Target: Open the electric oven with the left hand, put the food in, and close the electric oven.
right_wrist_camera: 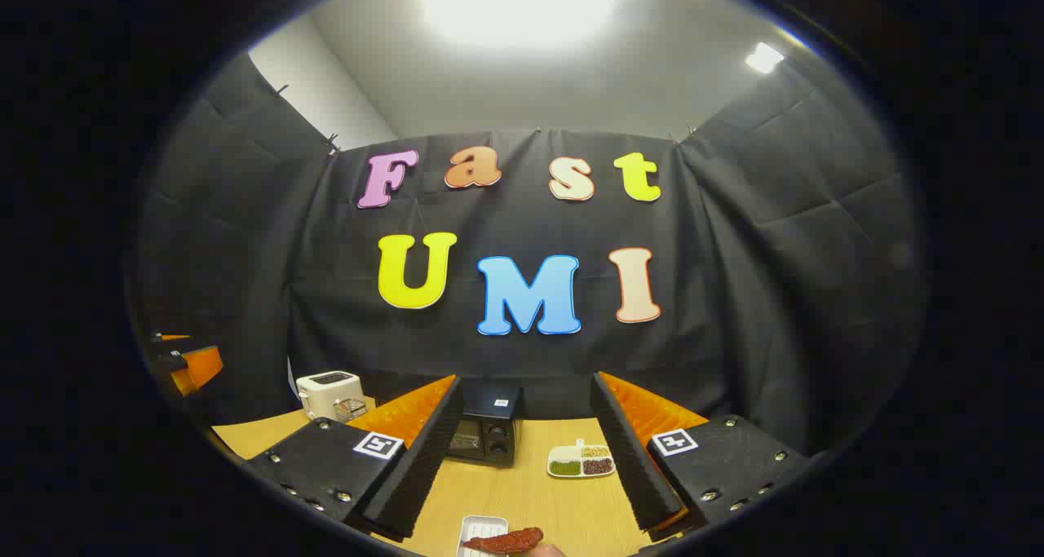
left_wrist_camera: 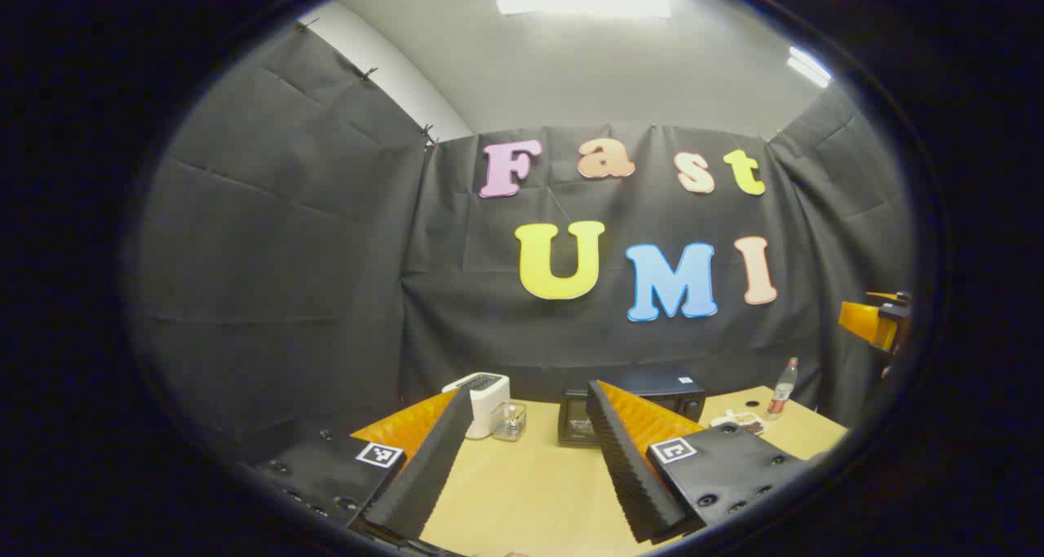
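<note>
The black electric oven (left_wrist_camera: 644, 394) stands at the back of the wooden table (left_wrist_camera: 530, 484), door shut, partly hidden behind my left gripper's right finger. My left gripper (left_wrist_camera: 530, 390) hovers open over the table, well short of the oven and holding nothing. In the right gripper view the oven (right_wrist_camera: 487, 431) shows between the fingers, off to the left. A reddish-brown piece of food (right_wrist_camera: 507, 540) lies on a small white tray (right_wrist_camera: 481, 529) at the near edge. My right gripper (right_wrist_camera: 526, 382) is open above it, empty.
A white toaster (left_wrist_camera: 481, 400) and a small glass jar (left_wrist_camera: 509, 421) stand left of the oven. To its right are a divided dish of beans (right_wrist_camera: 581, 461) and a plastic bottle (left_wrist_camera: 783, 388). Black cloth walls close in the table.
</note>
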The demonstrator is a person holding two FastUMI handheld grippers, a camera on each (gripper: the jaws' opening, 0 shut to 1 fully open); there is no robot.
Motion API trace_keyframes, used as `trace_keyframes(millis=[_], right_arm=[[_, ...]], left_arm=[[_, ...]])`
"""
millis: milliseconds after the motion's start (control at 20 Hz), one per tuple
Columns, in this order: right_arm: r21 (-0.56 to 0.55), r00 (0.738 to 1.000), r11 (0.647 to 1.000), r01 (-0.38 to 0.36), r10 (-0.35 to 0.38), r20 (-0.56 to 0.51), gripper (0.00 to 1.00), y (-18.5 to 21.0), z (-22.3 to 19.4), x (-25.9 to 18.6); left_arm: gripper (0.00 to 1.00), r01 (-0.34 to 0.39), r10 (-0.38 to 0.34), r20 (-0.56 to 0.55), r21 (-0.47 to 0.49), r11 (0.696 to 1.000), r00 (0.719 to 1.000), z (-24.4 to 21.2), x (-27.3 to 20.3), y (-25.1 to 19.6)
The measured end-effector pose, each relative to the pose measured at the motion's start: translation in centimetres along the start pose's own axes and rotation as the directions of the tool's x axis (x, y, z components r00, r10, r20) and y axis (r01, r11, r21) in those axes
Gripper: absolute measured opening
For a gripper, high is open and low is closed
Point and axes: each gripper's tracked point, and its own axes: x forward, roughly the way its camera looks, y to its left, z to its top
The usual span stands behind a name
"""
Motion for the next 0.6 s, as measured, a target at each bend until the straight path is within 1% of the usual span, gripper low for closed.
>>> trace_keyframes(millis=[300,600], right_arm=[[-0.026,0.999,0.999,-0.039,0.04,0.028,0.95,0.8,0.7,0.2],[-0.028,0.999,0.999,-0.041,0.042,0.03,0.95,-0.3,0.3,0.0]], left_arm=[[0.97,-0.03,0.031,0.018,-0.002,1.0,0.999,0.8,-0.1,0.2],[0.98,-0.026,0.025,0.037,0.009,1.0,0.999,1.3,-0.2,-1.4]])
